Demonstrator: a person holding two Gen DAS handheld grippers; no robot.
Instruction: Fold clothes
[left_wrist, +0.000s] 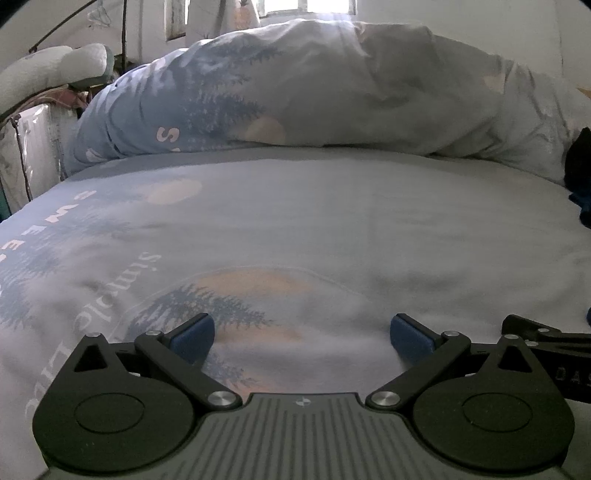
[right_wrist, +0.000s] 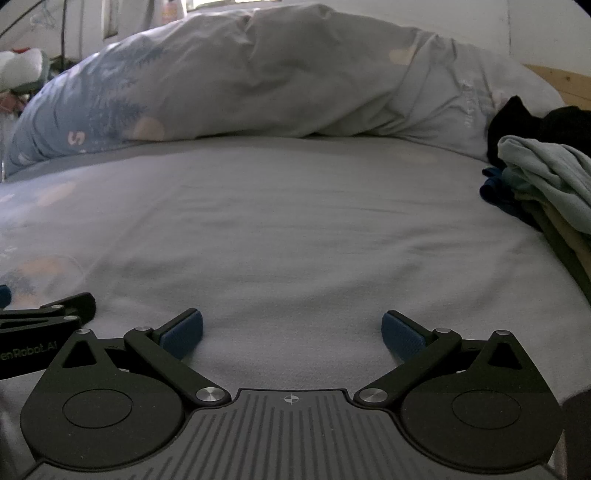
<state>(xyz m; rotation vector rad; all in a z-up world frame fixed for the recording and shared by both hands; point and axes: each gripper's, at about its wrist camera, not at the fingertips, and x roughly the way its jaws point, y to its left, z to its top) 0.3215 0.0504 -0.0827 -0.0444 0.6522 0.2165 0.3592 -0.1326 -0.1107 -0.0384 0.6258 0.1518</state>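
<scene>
1. Looking from the left wrist, the left gripper (left_wrist: 302, 338) rests low over the printed bed sheet (left_wrist: 295, 221), with its blue fingers (left_wrist: 194, 334) spread wide and nothing between them. The clothes to fold are hardly visible in this view: only a dark edge at the far right (left_wrist: 580, 173), against the rolled duvet (left_wrist: 295, 85). A part of the other gripper shows just beside it on the right.

2. Looking from the right wrist, the right gripper (right_wrist: 291, 334) is also released, its fingers (right_wrist: 400, 336) wide apart and empty above the bare sheet. The pile of clothes (right_wrist: 546, 177) lies to the right and forward of these fingers, well apart from them, with a pale blue-green garment (right_wrist: 543, 166) on top and black pieces (right_wrist: 517, 122) behind. The pile seems to stretch along the right edge of the bed.

3. I judge that the right gripper is the nearer one, so it should probably reach to the right for the top garment and bring it onto the free middle of the sheet.
</scene>
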